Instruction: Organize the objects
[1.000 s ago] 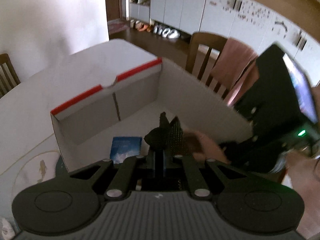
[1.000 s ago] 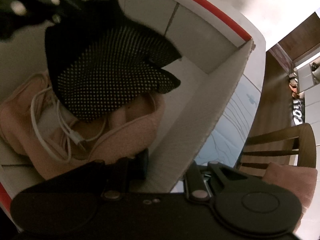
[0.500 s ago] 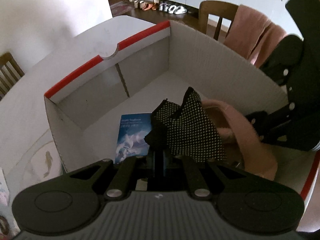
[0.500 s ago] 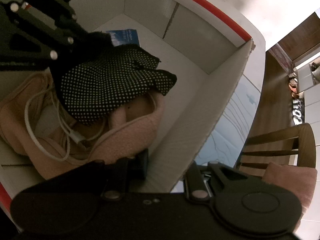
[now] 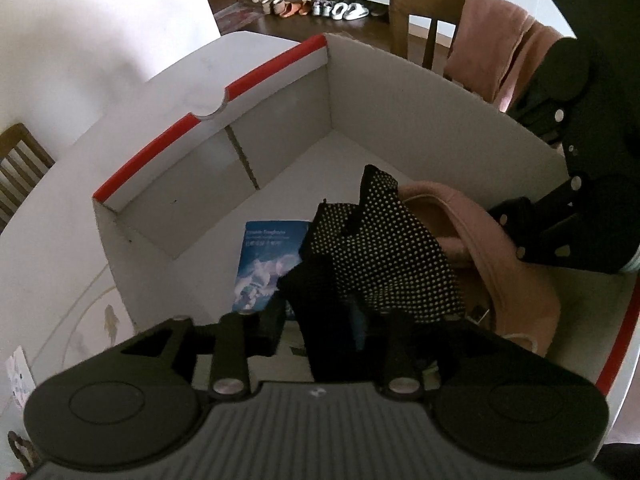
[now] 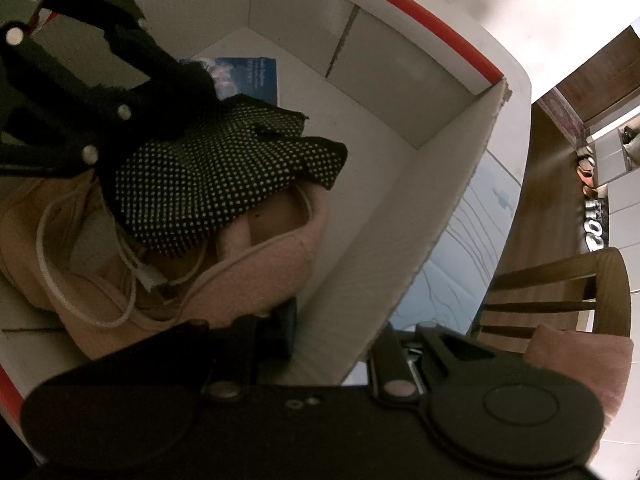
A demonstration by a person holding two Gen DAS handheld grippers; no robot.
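The left gripper (image 5: 320, 320) has just been opening, its jaws now slack around the black dotted glove (image 6: 224, 184) – the drop-off step, the glove lying on the pink cloth (image 6: 260, 280) inside the cardboard box (image 5: 420, 112). The right gripper (image 6: 332, 344) pinches the box's wall – next, probably, the left lifts clear without snagging fabric.

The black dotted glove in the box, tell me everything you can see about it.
The black dotted glove looks like knitted fabric, covered in small pale grip dots on one side. It lies crumpled, draped over the pink fleece garment and a white cable inside the white cardboard box, beside a blue booklet. The left gripper has just been opening; the plain black cuff sits between its fingers.
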